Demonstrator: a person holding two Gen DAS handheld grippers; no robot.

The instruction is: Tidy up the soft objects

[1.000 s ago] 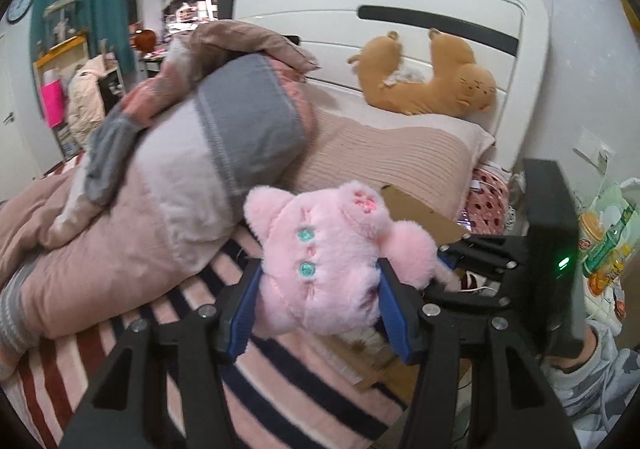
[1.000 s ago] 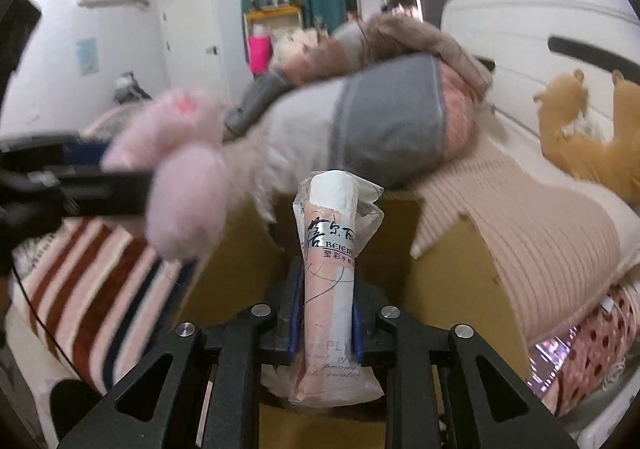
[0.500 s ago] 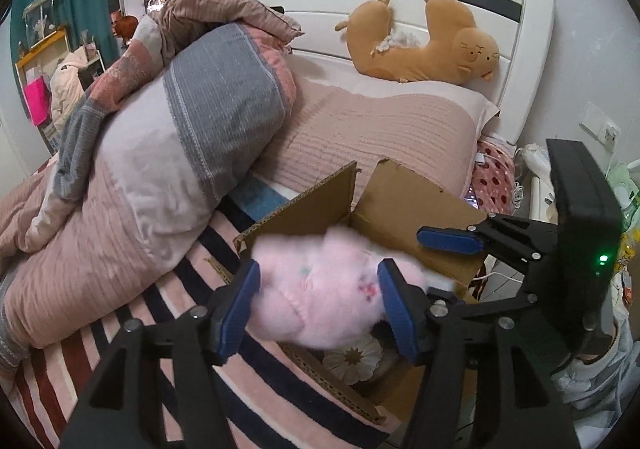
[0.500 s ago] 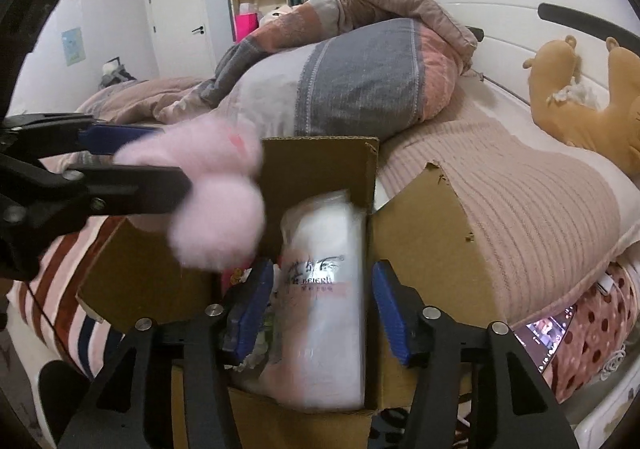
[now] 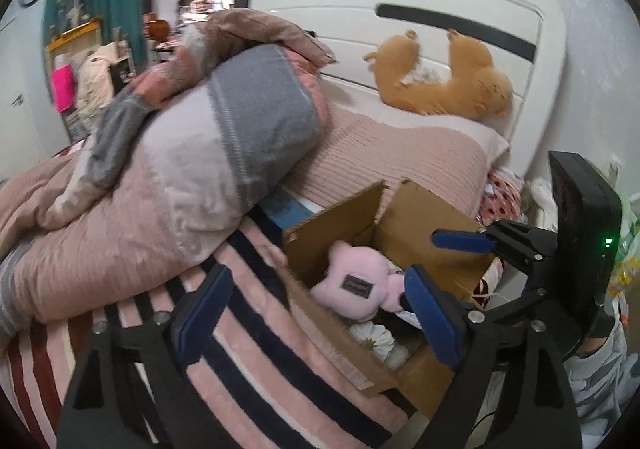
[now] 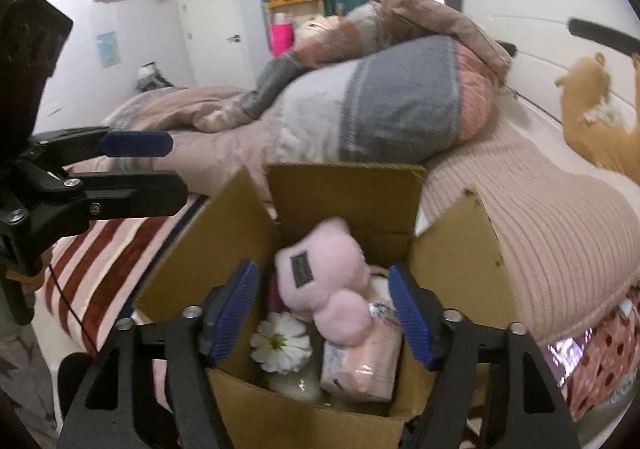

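An open cardboard box (image 6: 348,189) (image 5: 340,217) stands on the bed. A pink plush toy (image 6: 324,281) (image 5: 356,289) lies in it, label side up, on a pink wrapped pack (image 6: 368,361) and beside a white flower-shaped item (image 6: 282,341). My right gripper (image 6: 326,315) is open and empty, its blue pads on either side of the box contents. My left gripper (image 5: 316,317) is open and empty, just left of the box over the striped blanket; it also shows in the right wrist view (image 6: 136,161).
A rolled pink and grey duvet (image 5: 192,153) lies behind the box. An orange plush toy (image 5: 444,85) leans on the white headboard (image 5: 400,9). A ribbed pink pillow (image 6: 540,217) sits to the right. The striped blanket (image 5: 256,353) covers the bed front.
Both grippers opened: the left let the pink plush drop into the box, the right released the wrapped pack there. Both grippers then pulled back a little.
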